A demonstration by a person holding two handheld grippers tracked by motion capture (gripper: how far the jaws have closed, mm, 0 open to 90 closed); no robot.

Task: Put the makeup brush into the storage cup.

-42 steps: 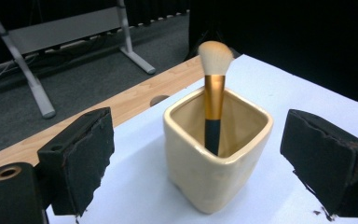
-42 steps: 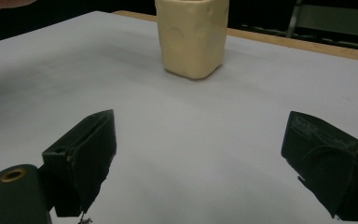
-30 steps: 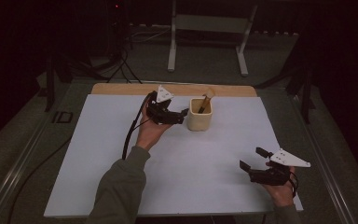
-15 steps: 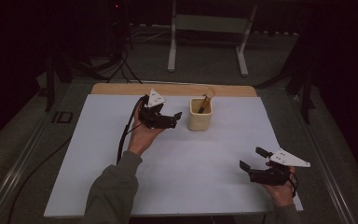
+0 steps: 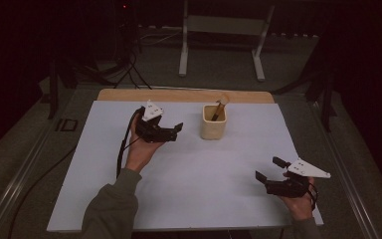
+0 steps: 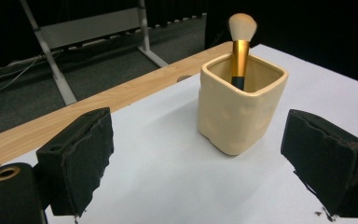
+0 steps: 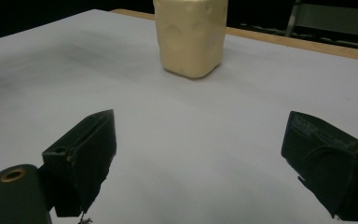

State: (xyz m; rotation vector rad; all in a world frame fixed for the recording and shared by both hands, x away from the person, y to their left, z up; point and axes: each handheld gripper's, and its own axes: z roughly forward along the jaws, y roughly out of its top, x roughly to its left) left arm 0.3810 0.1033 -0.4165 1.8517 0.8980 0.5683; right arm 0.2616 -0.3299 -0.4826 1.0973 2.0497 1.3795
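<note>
A cream ceramic cup (image 5: 214,123) (image 6: 240,108) (image 7: 191,35) stands upright on the white table sheet, toward the back centre. A makeup brush (image 5: 220,106) (image 6: 240,44) with a gold ferrule and pale bristles leans inside it, bristles up. My left gripper (image 5: 175,132) (image 6: 205,172) is held above the sheet just left of the cup, open, its jaws pointing at the cup with nothing between them. My right gripper (image 5: 268,169) (image 7: 200,168) rests low near the front right of the sheet, open and empty, facing the cup from farther off.
The white sheet (image 5: 189,179) covers a wooden table whose back edge (image 5: 179,94) shows as a tan strip. A metal stand (image 5: 221,30) sits on the floor behind. A black cable (image 5: 122,149) trails from the left gripper across the sheet.
The left gripper has drawn back to the left, away from the cup, and the forearm has pulled toward the front. The right gripper has stayed put.
</note>
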